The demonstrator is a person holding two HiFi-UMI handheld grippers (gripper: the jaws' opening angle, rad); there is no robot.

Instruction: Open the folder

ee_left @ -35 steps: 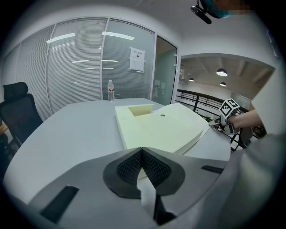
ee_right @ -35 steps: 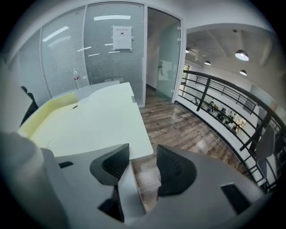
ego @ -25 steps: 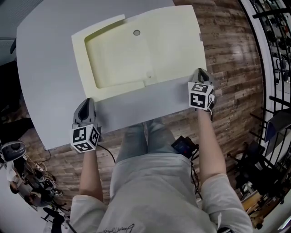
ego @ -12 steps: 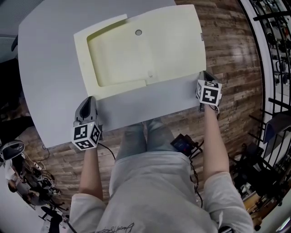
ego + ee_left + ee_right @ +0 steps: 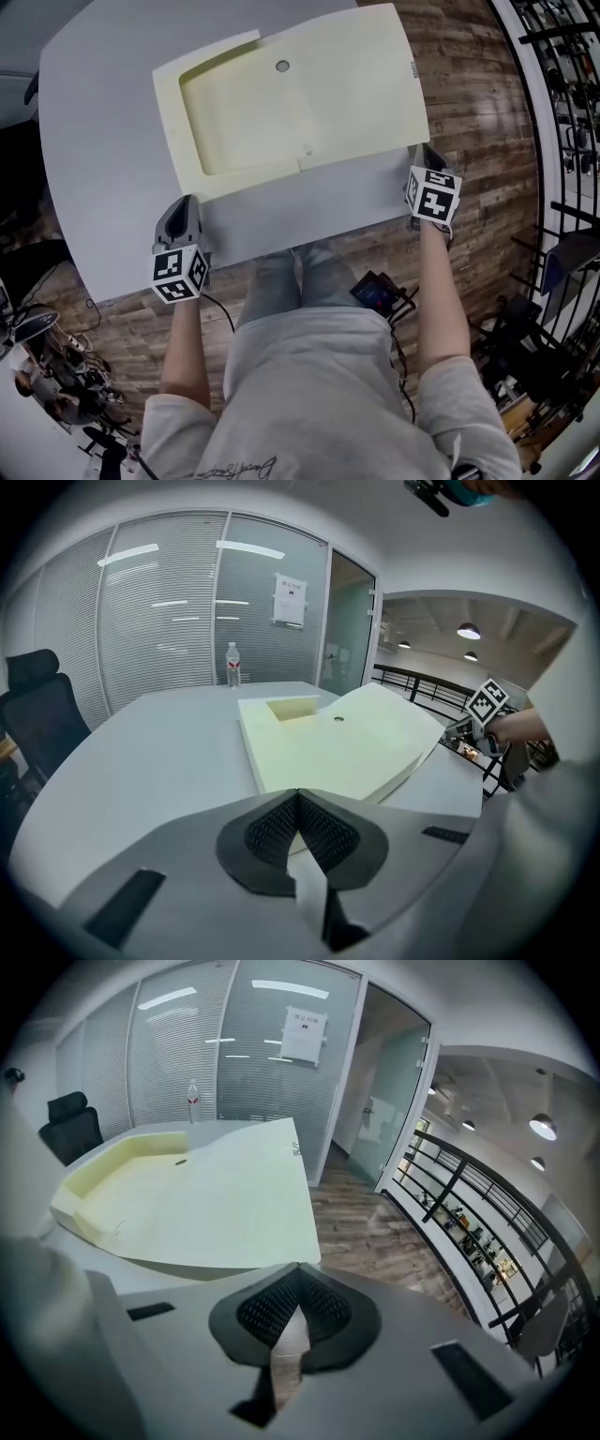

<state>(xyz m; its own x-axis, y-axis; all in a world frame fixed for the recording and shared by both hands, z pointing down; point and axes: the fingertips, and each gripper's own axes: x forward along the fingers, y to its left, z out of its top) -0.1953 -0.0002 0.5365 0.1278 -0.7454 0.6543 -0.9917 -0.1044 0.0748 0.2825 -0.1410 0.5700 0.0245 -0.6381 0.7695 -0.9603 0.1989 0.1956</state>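
On the pale grey table [image 5: 103,141] nothing stood between the grippers and the yellow folder [image 5: 356,89]. At the table's far end, toward 12 o'clock, a water bottle [image 5: 232,664] stood upright before a glass wall with blinds, which bore a paper notice [image 5: 292,600]. A black office chair [image 5: 36,714] stood off the table's edge at about 9 o'clock. A wooden floor [image 5: 487,103] showed at 3 o'clock, with a dark railing [image 5: 469,1194] beyond it.

The folder lay flat in the far middle of the table. Its left half had a shallow sunken panel [image 5: 239,117], and a small round dark spot [image 5: 282,66] marked its far part.

The left gripper [image 5: 182,204] sat at about 7 o'clock of the folder, just beside its near left corner, with its fingers pressed together and only bare table beneath them. The right gripper [image 5: 421,153] was at about 4 o'clock, its fingers pinched tight on the near right corner of the folder's cover, which stood a little off the table there.
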